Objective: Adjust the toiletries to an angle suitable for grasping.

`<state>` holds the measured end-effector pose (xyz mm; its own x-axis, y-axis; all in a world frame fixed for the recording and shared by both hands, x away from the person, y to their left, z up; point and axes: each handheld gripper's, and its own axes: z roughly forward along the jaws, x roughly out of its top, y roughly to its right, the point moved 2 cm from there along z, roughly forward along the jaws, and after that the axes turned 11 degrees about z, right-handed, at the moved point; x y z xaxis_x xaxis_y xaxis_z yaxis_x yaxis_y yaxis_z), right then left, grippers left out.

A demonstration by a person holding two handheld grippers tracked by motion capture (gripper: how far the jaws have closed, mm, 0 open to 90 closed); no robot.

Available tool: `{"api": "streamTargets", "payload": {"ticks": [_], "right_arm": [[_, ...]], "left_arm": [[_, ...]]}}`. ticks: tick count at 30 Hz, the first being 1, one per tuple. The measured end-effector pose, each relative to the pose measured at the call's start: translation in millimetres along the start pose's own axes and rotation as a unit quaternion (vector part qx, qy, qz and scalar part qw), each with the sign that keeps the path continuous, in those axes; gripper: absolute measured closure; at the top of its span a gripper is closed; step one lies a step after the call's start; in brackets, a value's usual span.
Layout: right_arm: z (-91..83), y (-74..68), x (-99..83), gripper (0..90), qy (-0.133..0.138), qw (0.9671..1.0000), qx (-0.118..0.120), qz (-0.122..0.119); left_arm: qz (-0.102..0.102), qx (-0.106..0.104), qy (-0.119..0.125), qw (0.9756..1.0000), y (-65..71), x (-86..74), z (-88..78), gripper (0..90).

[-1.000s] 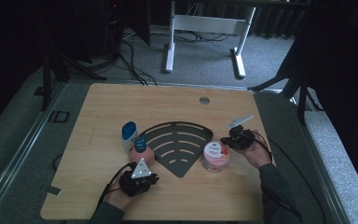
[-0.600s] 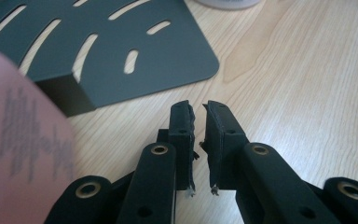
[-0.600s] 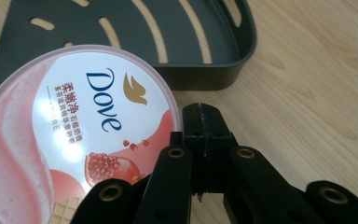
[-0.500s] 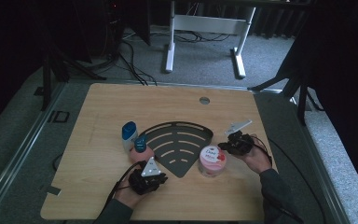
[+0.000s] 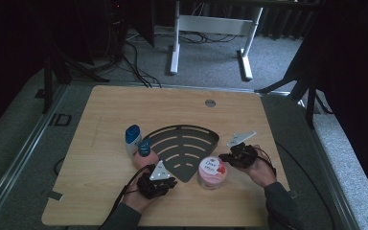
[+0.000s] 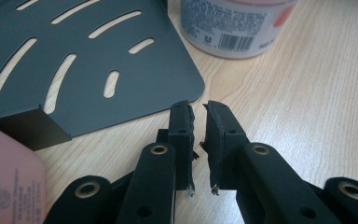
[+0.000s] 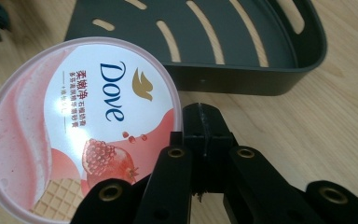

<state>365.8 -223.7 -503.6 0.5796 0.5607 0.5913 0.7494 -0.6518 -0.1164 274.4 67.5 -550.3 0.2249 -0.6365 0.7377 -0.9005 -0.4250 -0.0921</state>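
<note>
The desk is a rounded rectangle of pale wood-grain laminate with one small round grey grommet near its far edge. On its near half lies one dark grey fan-shaped tray, smooth sheet material with a low raised wall along the curved far side and rows of long rounded slots cut through its flat floor. Nothing lies in the tray; its pointed corner aims at the near edge of the desk.

There are three containers. One round, squat plastic tub with a glossy pink-and-white printed lid showing a pomegranate stands just beside the tray's right straight edge, toward the near right of the desk; its white side carries a barcode. Two bottles stand at the tray's left side: one white bottle with a blue cap, and one pink bottle with a blue cap nearer the near edge, touching or just beside the tray.

There are two black grippers, of matte ribbed plastic with brass-coloured rivets. The left gripper sits low near the tray's pointed corner, its jaws nearly together with a thin gap and nothing between them. The right gripper is clenched fully with nothing in it, its tip just beside the tub's rim at the right, above the bare desk.
</note>
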Motion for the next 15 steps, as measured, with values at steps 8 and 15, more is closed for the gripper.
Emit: {"api": "streamTargets", "payload": {"ticks": [8,15], "right_arm": [[0.3,-9.0,-5.3,90.0,0.013,0.9998,0.017,0.000],[0.5,-10.3,-7.2,90.0,0.019,0.9996,0.022,0.004]], "left_arm": [[0.003,-0.004,0.005,1.0000,-0.4,1.1,1.6,79.5],[0.001,-0.003,0.009,1.0000,-0.8,1.9,1.9,77.6]]}}
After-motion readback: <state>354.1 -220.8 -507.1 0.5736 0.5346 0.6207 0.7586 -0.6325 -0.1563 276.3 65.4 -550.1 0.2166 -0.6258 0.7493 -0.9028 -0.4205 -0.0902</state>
